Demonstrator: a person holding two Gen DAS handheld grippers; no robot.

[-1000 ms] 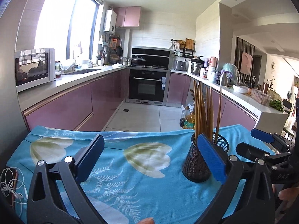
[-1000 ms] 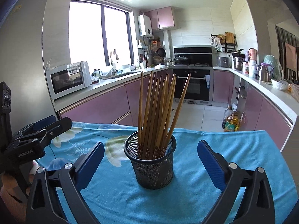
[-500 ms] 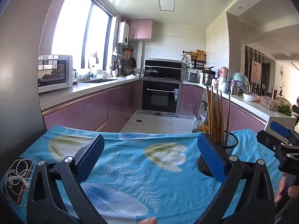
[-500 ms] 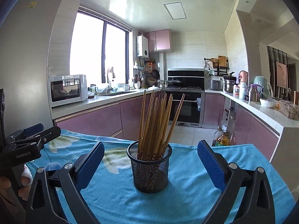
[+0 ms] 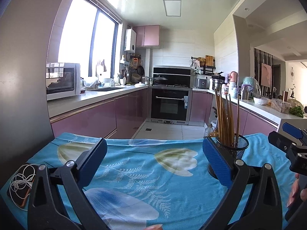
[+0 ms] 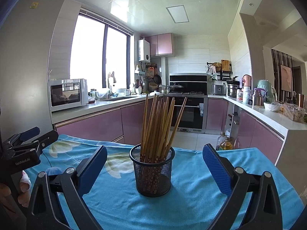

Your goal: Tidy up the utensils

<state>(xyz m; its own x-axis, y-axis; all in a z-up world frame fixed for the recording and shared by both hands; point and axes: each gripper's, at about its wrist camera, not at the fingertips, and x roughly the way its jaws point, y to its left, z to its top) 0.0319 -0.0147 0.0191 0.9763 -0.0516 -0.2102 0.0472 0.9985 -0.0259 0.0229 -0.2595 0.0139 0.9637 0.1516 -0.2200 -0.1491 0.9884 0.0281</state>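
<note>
A black mesh holder (image 6: 153, 170) stands upright on the blue flowered tablecloth (image 6: 191, 197), with several brown chopsticks (image 6: 159, 124) standing in it. My right gripper (image 6: 153, 169) is open and empty, its blue pads wide on either side of the holder and nearer to me than it. My left gripper (image 5: 153, 164) is open and empty over the cloth, left of the holder (image 5: 233, 149), which sits just behind its right pad. The right gripper shows at the right edge of the left wrist view (image 5: 293, 143).
A phone with white earphones (image 5: 21, 184) lies at the table's left front corner. Beyond the table's far edge lie the kitchen floor, purple cabinets and an oven (image 5: 169, 105). Oil bottles (image 6: 225, 141) stand on the floor at the right.
Both grippers have drawn back and tilted upward, so the holder looks smaller and farther. Both stay open and empty. The holder has not moved.
</note>
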